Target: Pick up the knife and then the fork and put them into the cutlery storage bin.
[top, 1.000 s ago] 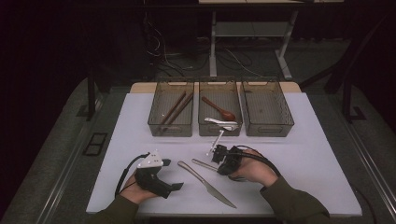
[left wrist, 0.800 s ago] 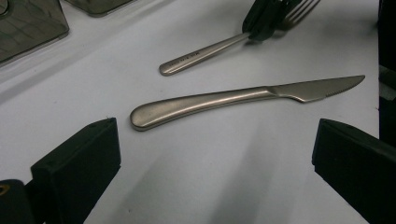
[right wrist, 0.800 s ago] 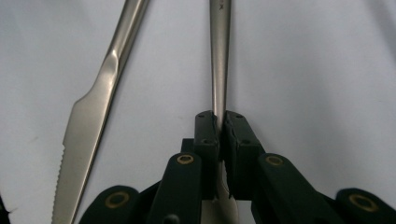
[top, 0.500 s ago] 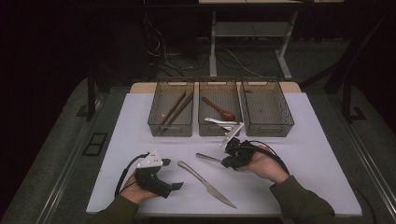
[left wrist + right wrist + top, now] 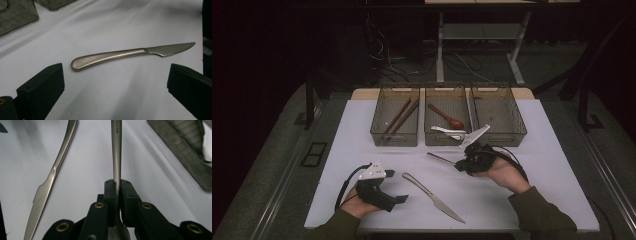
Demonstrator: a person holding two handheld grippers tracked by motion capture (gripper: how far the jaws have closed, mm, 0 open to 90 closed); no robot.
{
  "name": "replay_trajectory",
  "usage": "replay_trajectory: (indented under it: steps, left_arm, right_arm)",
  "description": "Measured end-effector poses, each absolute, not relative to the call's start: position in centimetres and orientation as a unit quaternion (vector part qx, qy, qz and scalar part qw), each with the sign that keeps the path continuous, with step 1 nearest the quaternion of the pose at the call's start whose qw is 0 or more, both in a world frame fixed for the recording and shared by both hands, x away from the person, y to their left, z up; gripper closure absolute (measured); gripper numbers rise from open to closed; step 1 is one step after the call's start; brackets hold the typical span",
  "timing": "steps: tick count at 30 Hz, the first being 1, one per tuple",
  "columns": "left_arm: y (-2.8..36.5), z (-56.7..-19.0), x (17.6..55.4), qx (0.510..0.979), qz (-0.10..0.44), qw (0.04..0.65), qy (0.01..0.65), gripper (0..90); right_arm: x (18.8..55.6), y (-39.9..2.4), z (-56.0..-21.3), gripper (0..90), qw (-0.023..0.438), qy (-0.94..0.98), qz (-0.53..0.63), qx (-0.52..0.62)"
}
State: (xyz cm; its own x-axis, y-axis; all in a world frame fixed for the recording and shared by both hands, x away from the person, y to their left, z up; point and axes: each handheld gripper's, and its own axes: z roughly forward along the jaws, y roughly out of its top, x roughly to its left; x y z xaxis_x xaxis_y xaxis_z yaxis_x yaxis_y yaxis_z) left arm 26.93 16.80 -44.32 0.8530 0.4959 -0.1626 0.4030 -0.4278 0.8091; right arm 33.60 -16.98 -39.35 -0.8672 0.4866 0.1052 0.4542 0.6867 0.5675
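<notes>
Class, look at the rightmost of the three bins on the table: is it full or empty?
Empty. In the high view the right bin shows just its bare ribbed floor, while the other two hold utensils.

**A:** What's held there?

**B:** A slim steel utensil point(image 5: 116, 150), its handle a narrow, matte, silvery strip with tiny stamped lettering. It's pinched at its neck, the wider end tucked underneath and hard to make out.

**A:** And its pose?

**B:** In the high view the utensil point(image 5: 441, 158) is clear of the white mat, handle pointing left, roughly level, just in front of the middle bin.
</notes>
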Motion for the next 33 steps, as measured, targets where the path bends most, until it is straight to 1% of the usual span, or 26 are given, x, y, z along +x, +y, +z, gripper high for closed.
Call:
replay_trajectory:
  steps: [9,22,33]
  left_arm:
    - [16.8,-44.3,27.0,0.841,0.050,0.467,0.268,0.2]
    - [16.9,-44.4,27.0,0.841,0.050,0.467,0.268,0.2]
    - [16.8,-44.4,27.1,0.841,0.049,0.466,0.270,0.2]
  right_arm:
    - [34.0,-18.7,-38.2,83.7,0.037,0.903,0.329,0.273]
    - [35.3,-23.1,-35.8,83.7,0.074,0.871,0.372,0.313]
    - [36.6,-25.8,-35.0,83.7,0.105,0.855,0.374,0.343]
